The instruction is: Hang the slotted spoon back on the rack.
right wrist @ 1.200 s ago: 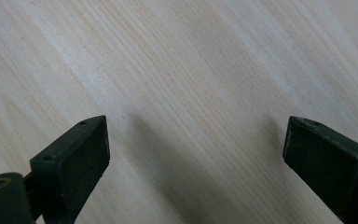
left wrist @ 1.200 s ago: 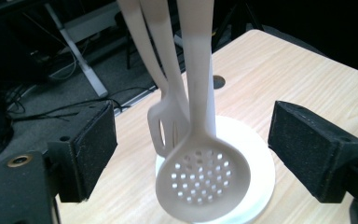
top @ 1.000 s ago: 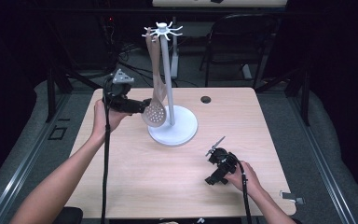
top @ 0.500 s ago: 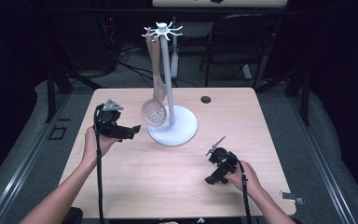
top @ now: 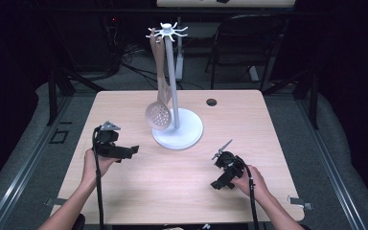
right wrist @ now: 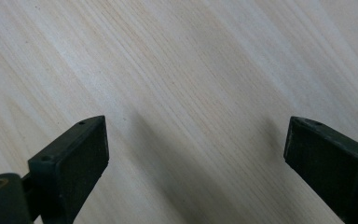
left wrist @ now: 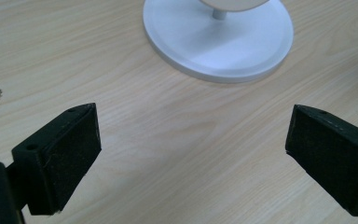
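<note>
A beige slotted spoon (top: 159, 108) hangs from a hook of the white utensil stand (top: 171, 72), its perforated bowl just above the stand's round base (top: 184, 134). My left gripper (top: 133, 151) is open and empty, low over the table's left side, left of the base. In the left gripper view the jaws stand wide apart, with the base (left wrist: 223, 46) ahead. My right gripper (top: 218, 184) rests open and empty near the table's front right, pointing down at bare wood (right wrist: 191, 93).
The light wooden table (top: 124, 191) has a small round hole (top: 211, 102) at its back right. A dark chair (top: 242, 43) and cables stand behind the table. Grey floor surrounds it.
My left gripper has drawn back from the spoon's bowl toward the table's front left, with nothing in it. The spoon stays hanging. The right gripper has not moved.
</note>
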A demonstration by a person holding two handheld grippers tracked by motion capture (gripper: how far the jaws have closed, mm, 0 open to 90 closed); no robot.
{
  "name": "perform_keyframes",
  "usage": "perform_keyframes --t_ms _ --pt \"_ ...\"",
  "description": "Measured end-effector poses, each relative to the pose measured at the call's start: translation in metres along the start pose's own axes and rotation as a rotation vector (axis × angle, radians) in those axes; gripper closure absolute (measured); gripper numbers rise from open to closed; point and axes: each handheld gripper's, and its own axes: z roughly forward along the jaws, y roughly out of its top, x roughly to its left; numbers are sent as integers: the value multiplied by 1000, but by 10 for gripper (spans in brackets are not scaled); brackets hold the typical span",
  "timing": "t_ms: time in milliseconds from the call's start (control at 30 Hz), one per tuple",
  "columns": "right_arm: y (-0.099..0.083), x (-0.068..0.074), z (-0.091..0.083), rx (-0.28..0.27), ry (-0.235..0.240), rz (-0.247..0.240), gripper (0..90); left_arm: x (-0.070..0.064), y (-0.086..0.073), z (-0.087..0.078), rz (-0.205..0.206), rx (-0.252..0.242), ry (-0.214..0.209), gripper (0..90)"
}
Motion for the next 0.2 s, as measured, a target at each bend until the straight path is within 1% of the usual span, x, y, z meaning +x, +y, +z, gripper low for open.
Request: perform_keyframes --t_ms 67,133,200 --pt "0 -1 0 4 -6 -3 60 2 -2 1 -11 12 -2 17" --pt "0 -1 1 0 2 2 59 5 -4 3 -21 15 1 10" --pt "0 -1 0 -1 -1 0 58 8 -6 6 -26 15 17 2"
